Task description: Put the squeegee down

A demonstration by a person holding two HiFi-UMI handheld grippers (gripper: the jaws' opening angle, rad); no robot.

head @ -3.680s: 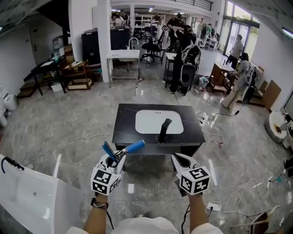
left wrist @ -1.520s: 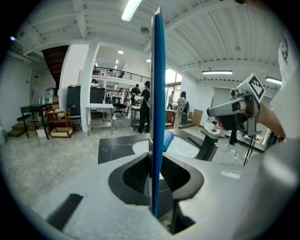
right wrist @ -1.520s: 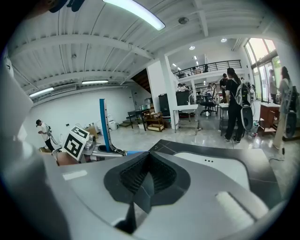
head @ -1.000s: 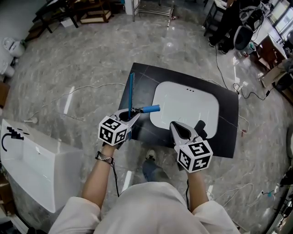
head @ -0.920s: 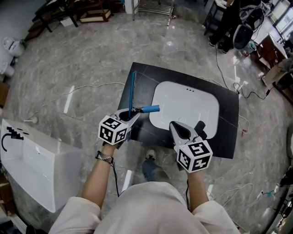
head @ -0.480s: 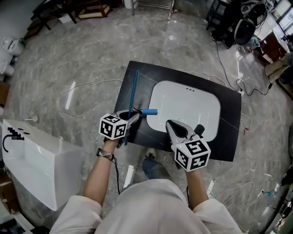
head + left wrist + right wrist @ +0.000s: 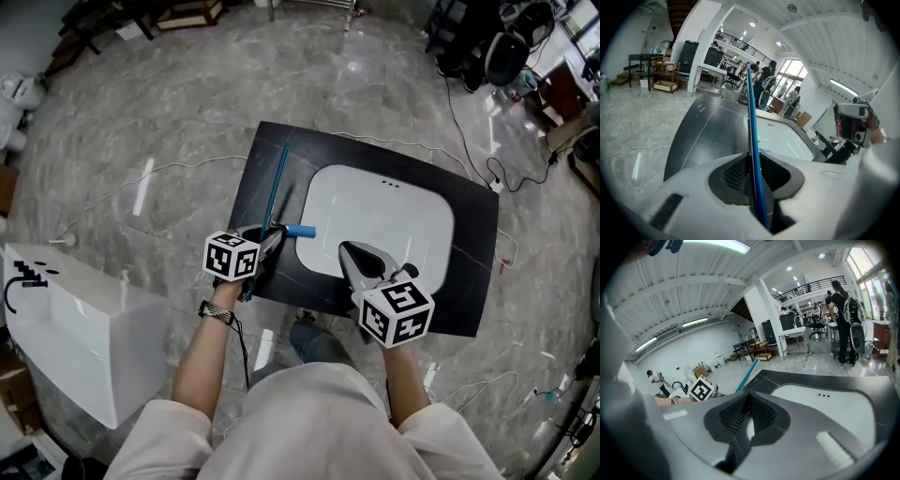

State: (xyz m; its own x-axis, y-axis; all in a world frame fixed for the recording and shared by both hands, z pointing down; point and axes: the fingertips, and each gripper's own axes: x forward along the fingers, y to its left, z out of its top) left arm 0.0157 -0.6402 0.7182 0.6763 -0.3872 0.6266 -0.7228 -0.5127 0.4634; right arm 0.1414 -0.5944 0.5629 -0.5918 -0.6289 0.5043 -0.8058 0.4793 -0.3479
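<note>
Head view first: we've got the left gripper (image 7: 261, 240) at the lower left edge of the black tabletop (image 7: 469, 253), jaws pinching the blue squeegee (image 7: 278, 183) right where blade meets handle. The long blade runs up the frame over the tabletop's left strip, and the short blue handle (image 7: 300, 231) pokes right toward the white basin (image 7: 384, 216) set into the top. Can't tell from up here whether the blade actually touches the surface. The right gripper (image 7: 349, 250) sits just right of it, over the basin's lower edge, tip narrowed to a point and carrying nothing.

Left gripper view: the left gripper (image 7: 757, 171) has its jaws clamped on the thin blue squeegee (image 7: 751, 108) blade, which shoots straight up the middle of the frame. Dark tabletop (image 7: 703, 136) below on the left, basin (image 7: 783, 138) to the right of the blade.

Right gripper view: the right gripper (image 7: 746, 414) shows both jaws pressed together with nothing in between. Beyond them the basin (image 7: 820, 399) fills the right side, the tabletop (image 7: 797, 376) wraps around it, and on the left we see the left gripper (image 7: 702, 389) marker cube with the squeegee (image 7: 747, 373) blade slanting up from it.
</note>
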